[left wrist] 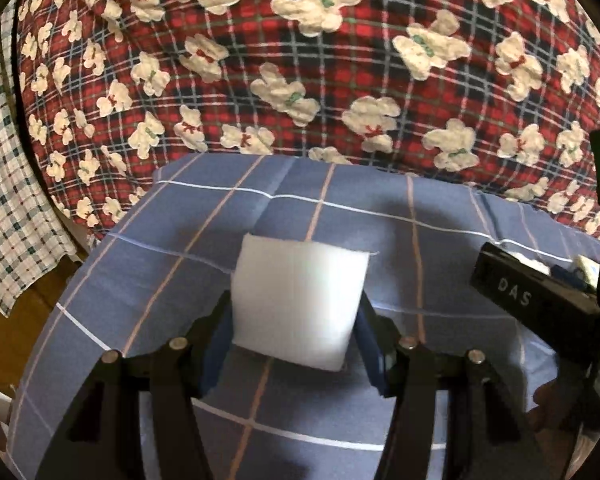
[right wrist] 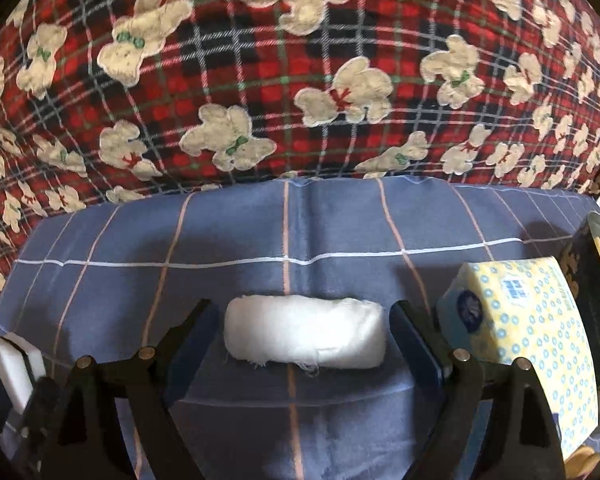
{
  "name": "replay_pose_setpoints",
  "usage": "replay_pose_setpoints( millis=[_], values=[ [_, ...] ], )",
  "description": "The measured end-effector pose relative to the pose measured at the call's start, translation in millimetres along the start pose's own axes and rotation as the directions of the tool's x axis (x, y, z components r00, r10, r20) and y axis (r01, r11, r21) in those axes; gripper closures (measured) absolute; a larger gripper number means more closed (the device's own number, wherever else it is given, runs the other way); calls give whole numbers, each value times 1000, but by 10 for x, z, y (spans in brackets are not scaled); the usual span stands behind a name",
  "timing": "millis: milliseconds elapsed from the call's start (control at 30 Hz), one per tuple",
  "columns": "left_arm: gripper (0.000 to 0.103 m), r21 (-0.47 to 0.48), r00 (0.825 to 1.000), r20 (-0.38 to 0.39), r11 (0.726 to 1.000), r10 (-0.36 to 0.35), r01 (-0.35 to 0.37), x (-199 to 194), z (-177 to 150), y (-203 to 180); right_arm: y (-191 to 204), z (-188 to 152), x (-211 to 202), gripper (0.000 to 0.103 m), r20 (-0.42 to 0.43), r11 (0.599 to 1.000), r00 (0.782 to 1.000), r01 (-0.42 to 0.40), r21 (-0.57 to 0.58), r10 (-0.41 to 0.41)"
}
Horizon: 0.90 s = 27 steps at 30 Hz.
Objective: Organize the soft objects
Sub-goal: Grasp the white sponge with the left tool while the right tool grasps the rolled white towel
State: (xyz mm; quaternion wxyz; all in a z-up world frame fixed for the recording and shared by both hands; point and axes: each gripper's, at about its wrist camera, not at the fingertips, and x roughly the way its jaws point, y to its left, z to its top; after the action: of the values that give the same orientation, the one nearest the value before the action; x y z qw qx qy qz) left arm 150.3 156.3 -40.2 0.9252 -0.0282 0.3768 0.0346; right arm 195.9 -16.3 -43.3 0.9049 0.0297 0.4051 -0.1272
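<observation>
A white foam block (left wrist: 300, 300) stands on the blue checked cloth (left wrist: 380, 240). My left gripper (left wrist: 294, 308) is shut on it, a pad pressing each side. The same block (right wrist: 18, 360) shows at the lower left edge of the right wrist view, with a black finger against it. A white rolled cloth (right wrist: 304, 332) lies crosswise on the blue checked cloth (right wrist: 220, 240). My right gripper (right wrist: 302, 308) is open around the roll, with a gap at each end between roll and pads.
A red plaid quilt with cream bears (left wrist: 300, 80) rises behind the blue cloth. A yellow dotted tissue pack (right wrist: 528, 320) and a dark box (right wrist: 592, 288) sit just right of the right fingers. The other gripper's black housing (left wrist: 532, 300) is close on the right.
</observation>
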Motion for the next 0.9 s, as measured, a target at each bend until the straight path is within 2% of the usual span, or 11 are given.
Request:
replay_pose_setpoints(
  millis=[67,167,233,400,533,633,900],
  values=[
    [46,-10,1000,-5,1000,9,-9,27,14,31,35,5,75,14,-38,1000,999,5,-23,-6],
    [46,-31,1000,-15,999,7,-8,52,14,72,-5,11,211,16,-104,999,994,-39,-4,39],
    [46,-26,1000,-16,1000,6,-6,57,9,63,-43,19,199,23,-90,999,995,-33,2,33],
    [46,-7,1000,-22,1000,5,-5,63,5,25,-49,6,162,23,-81,999,996,-47,-18,45],
    [46,-14,1000,-19,1000,3,-3,61,5,29,11,-68,-147,23,40,996,999,-30,-79,33],
    [46,-4,1000,2,1000,6,-6,19,1,16,39,-187,-485,23,170,990,985,-10,-140,34],
    [46,14,998,55,1000,2,-3,-121,-27,-31,-177,-488,-1005,23,318,990,944,-45,-130,85]
  ],
)
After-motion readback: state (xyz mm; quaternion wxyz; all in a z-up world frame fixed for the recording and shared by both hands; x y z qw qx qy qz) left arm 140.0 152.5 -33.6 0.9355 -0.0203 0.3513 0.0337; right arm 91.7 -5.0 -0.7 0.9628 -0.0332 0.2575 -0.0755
